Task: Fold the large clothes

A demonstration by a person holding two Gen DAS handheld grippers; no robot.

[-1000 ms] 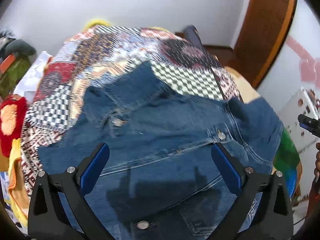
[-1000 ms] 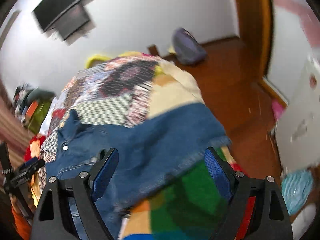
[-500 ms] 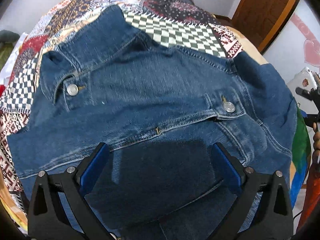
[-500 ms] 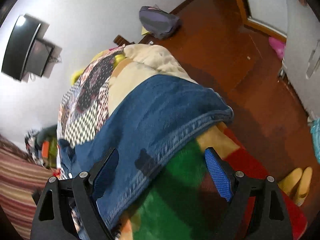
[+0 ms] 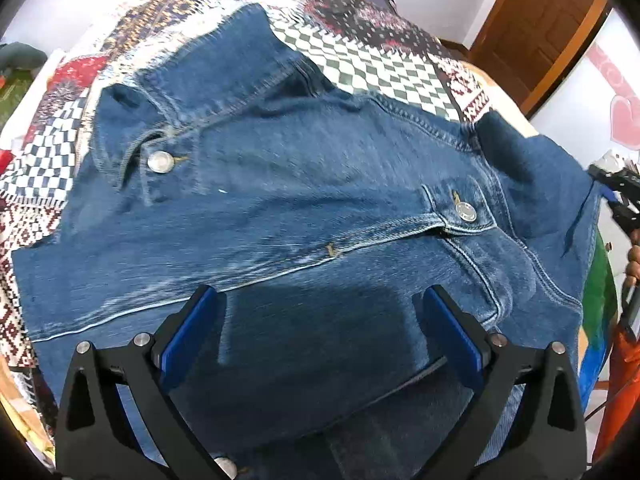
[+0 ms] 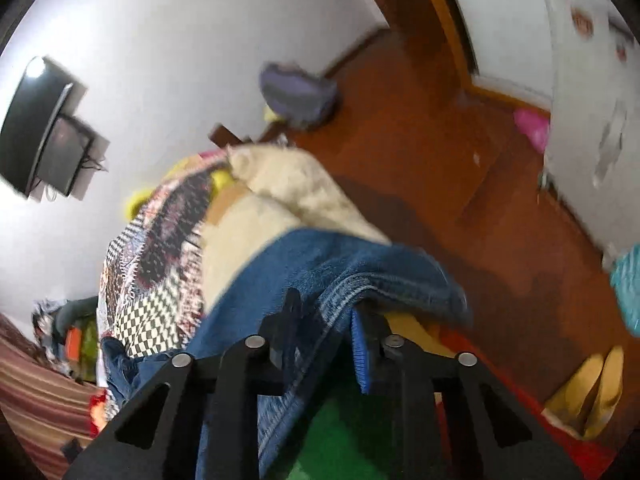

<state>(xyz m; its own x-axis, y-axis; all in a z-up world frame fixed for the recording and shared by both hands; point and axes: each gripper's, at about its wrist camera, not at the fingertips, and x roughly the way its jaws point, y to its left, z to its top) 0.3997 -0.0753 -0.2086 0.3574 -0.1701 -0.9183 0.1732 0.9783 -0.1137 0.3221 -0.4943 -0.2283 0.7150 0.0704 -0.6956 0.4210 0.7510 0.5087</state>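
Observation:
A blue denim jacket (image 5: 320, 184) lies front up and buttoned on a patchwork bedspread (image 5: 360, 52). My left gripper (image 5: 320, 296) hovers open close over the jacket's lower front, with nothing between its blue pads (image 5: 188, 332). In the right wrist view the jacket's sleeve (image 6: 320, 256) hangs over the bed's edge. My right gripper (image 6: 326, 308) has its jaws closing on the sleeve's stitched hem, and the denim is pinched between the fingers. The right gripper (image 5: 616, 192) also shows at the far right of the left wrist view, beside the sleeve.
The bed's edge drops to a wooden floor (image 6: 440, 160) with a purple bag (image 6: 296, 96), a pink object (image 6: 532, 128) and yellow slippers (image 6: 592, 392). A screen (image 6: 44, 128) hangs on the wall. A wooden door (image 5: 536, 20) stands at the right. Clothes (image 6: 72, 328) are piled beyond the bed.
My left gripper sank closer to the jacket's front and stayed open. My right gripper rolled, moved onto the sleeve's hem and went from wide open to pinching the denim.

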